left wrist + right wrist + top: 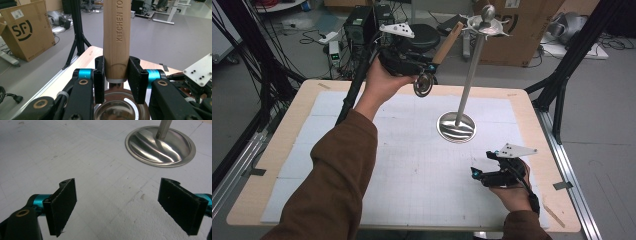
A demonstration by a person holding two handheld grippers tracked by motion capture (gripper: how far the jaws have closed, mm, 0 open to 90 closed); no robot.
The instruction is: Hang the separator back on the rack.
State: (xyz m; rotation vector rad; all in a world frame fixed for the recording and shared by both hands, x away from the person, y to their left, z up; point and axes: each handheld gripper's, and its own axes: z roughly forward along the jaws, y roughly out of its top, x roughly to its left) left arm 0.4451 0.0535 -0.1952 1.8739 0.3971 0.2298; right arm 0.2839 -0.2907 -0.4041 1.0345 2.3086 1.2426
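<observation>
Up at the far left of the table (277, 150), the left gripper (430, 70) was held raised, its jaws clamped on the wooden handle (116, 37) of a strainer (423, 84) (the handle stamped "KITCHEN TO…") — the metal bowl hung just below the jaws, over the table's far edge. Near the right front, the right gripper (117, 202) was kept low over the white mat (75, 152), jaws wide apart with nothing between them. Between the two, a steel stand (457, 127) was seen upright.
</observation>
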